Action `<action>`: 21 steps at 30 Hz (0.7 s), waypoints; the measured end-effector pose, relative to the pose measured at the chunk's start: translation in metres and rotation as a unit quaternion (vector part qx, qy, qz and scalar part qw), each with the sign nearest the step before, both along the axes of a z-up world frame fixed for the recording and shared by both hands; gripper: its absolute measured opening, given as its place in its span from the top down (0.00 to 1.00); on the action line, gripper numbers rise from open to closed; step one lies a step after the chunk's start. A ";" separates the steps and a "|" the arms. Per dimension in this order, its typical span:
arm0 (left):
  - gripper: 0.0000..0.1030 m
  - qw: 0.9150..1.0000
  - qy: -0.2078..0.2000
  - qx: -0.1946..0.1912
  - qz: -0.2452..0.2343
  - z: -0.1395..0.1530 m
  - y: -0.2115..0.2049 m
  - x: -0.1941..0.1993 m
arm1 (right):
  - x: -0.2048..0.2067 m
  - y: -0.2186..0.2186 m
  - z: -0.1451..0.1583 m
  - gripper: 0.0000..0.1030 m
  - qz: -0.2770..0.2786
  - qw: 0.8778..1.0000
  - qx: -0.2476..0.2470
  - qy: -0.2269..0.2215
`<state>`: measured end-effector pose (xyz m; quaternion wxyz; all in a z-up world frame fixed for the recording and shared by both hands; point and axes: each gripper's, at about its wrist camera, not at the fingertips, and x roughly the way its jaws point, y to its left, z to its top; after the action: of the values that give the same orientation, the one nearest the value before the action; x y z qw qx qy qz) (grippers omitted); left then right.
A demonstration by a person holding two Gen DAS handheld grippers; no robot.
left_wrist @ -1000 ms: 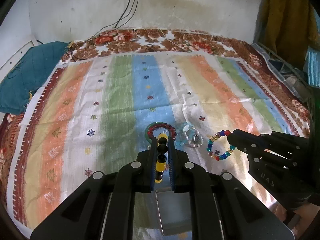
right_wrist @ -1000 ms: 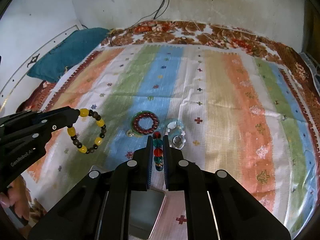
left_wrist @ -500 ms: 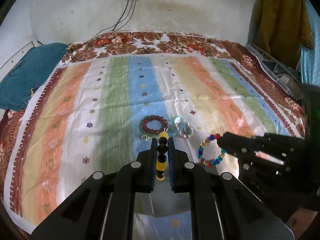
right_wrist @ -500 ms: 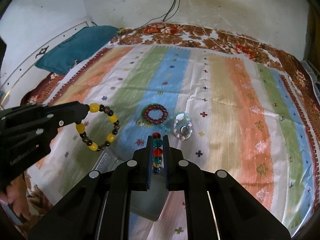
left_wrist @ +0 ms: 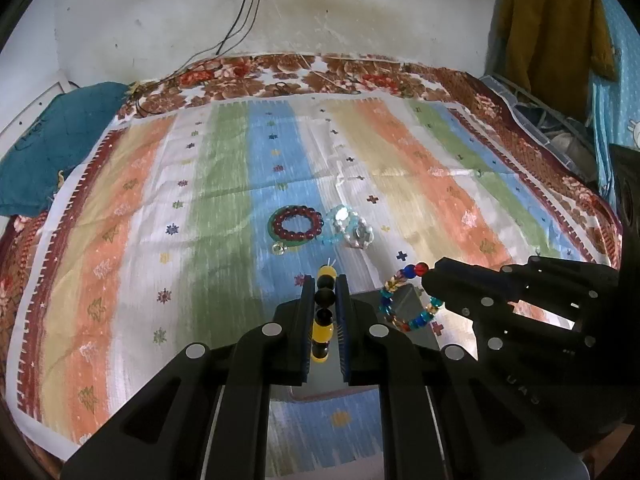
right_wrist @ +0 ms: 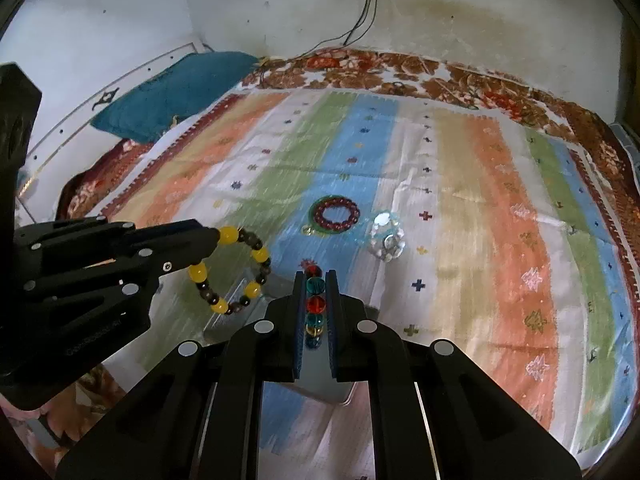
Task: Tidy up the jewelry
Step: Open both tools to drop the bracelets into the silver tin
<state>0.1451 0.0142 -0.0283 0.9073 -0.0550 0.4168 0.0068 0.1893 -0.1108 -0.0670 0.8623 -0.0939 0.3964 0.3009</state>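
Left claw [left_wrist: 325, 312]: we see its two black fingers pinched onto the yellow-and-black bracelet [left_wrist: 324, 312], round glossy beads stacked edge-on between the blue ribbed pads.
Same bracelet, right wrist view: we see it [right_wrist: 232, 272] as an open ring hanging from the tip of the left claw [right_wrist: 212, 238], amber-yellow beads alternating with smaller dark ones, raised above the cloth.
Right claw [right_wrist: 315, 308]: we find it narrow, gripping the multicolour bracelet [right_wrist: 315, 308]; clear glassy beads in teal, red and amber sit in a column between the pads.
Same bracelet, left wrist view: we see a loop [left_wrist: 408, 300] of blue, red and gold translucent beads dangling from the right claw [left_wrist: 430, 280].
Tray [left_wrist: 412, 300]: we note a flat, shiny metallic rectangle with rounded corners beneath both claws; it lies on the bedspread, mostly hidden.
Red bracelet [left_wrist: 296, 223]: we see a ring of dark red round beads lying flat on a green disc on the blue stripe.
Crystal piece [left_wrist: 352, 230]: we see clear faceted stones in a clump, just right of the red ring.
Bedspread [left_wrist: 160, 240]: we see woven cloth, striped orange, green, blue and white, with small stitched motifs and a brown floral border.
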 end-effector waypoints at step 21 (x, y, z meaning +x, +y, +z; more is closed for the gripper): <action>0.55 0.995 0.047 -0.038 0.074 -0.020 0.043 0.027 | 0.053 -0.023 -0.019 0.47 -0.072 0.997 -0.007 0.040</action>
<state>0.1724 0.0569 -0.0485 0.8810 -0.1199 0.4535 0.0611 0.2423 -0.1341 -0.0864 0.8644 -0.0589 0.4383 0.2391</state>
